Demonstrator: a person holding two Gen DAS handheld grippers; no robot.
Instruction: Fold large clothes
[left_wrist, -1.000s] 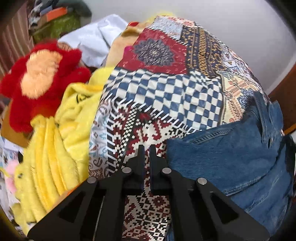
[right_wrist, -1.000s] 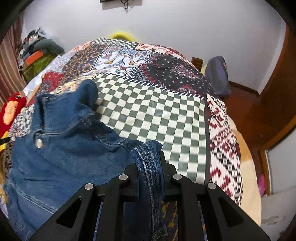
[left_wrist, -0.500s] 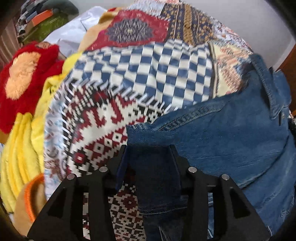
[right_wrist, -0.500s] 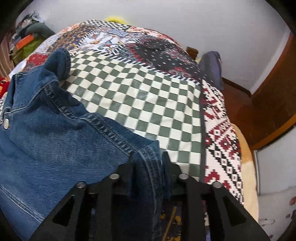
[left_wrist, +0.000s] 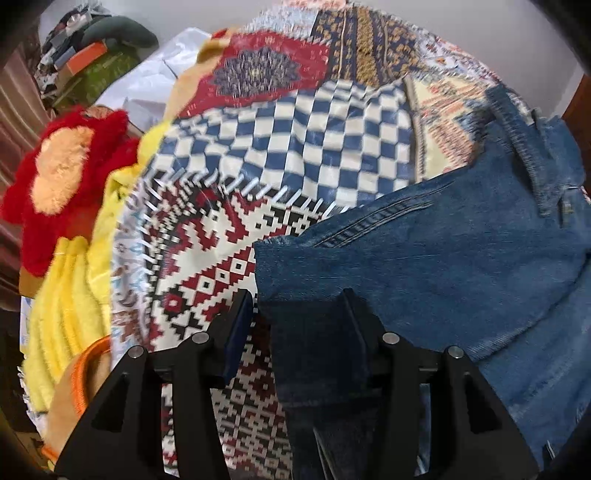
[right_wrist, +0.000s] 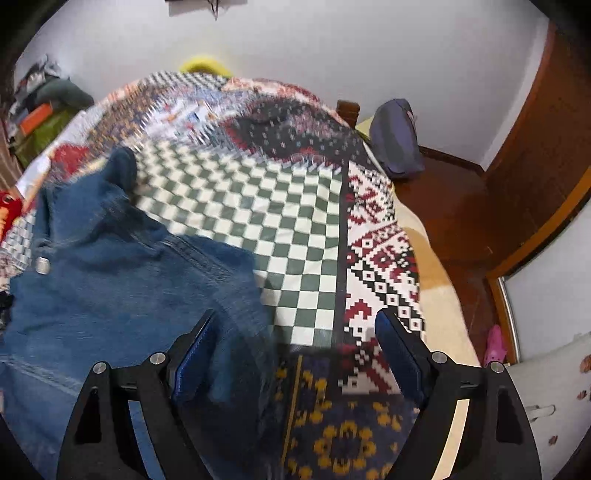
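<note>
A blue denim jacket (left_wrist: 443, 258) lies on a patchwork bedspread (left_wrist: 288, 147), collar at the far right. My left gripper (left_wrist: 299, 314) is open; a denim corner lies loose between its fingers. In the right wrist view the jacket (right_wrist: 122, 280) fills the left side, with a metal button (right_wrist: 42, 265) near the collar. My right gripper (right_wrist: 295, 332) is wide open; a fold of denim lies by its left finger, not clamped.
A red plush toy (left_wrist: 62, 173) and yellow plush (left_wrist: 70, 302) lie at the bed's left edge, with piled clutter (left_wrist: 92, 62) behind. A dark backpack (right_wrist: 397, 142) leans by the wall on the wooden floor (right_wrist: 454, 221) to the bed's right.
Both grippers have opened. The right one has let go of the denim fold it held. The left one closed in on the jacket corner, which now lies loose between its fingers.
</note>
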